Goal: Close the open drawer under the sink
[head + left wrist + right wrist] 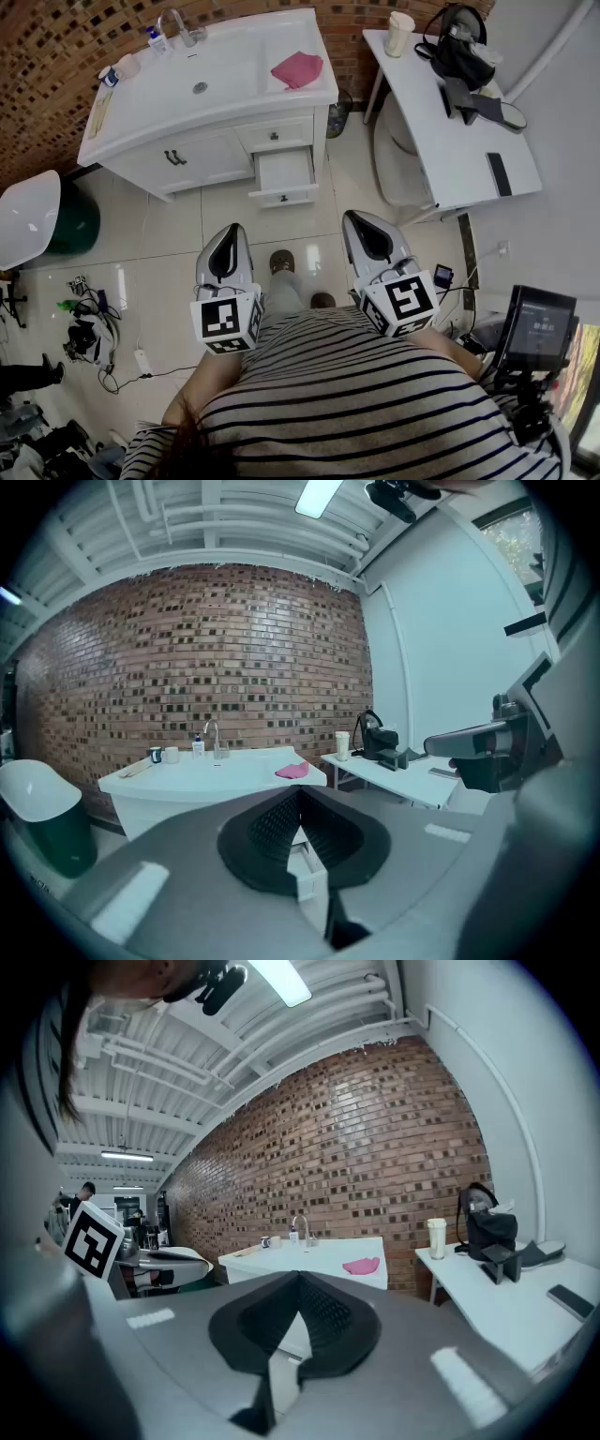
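A white sink cabinet (pixel 178 155) stands against the brick wall, and its lower right drawer (pixel 284 172) is pulled out over the tiled floor. Both grippers hang well short of it, in front of the person's striped shirt. My left gripper (pixel 229 234) points at the floor just left of the drawer, with its jaws together and nothing held. My right gripper (pixel 361 222) is level with it, to the drawer's right, also shut and empty. In the left gripper view the left gripper (pixel 299 792) shows the drawer (pixel 305 860) behind its pads. The right gripper (pixel 299 1277) faces the cabinet (pixel 309 1260).
A pink cloth (pixel 298 68), a faucet (pixel 178 23) and small bottles sit on the sink top. A white table (pixel 450 141) at right carries a cup (pixel 399 33), a black bag (pixel 459 47) and a phone (pixel 499 173). A green bin (pixel 70 220) stands left; cables (pixel 89 323) lie on the floor.
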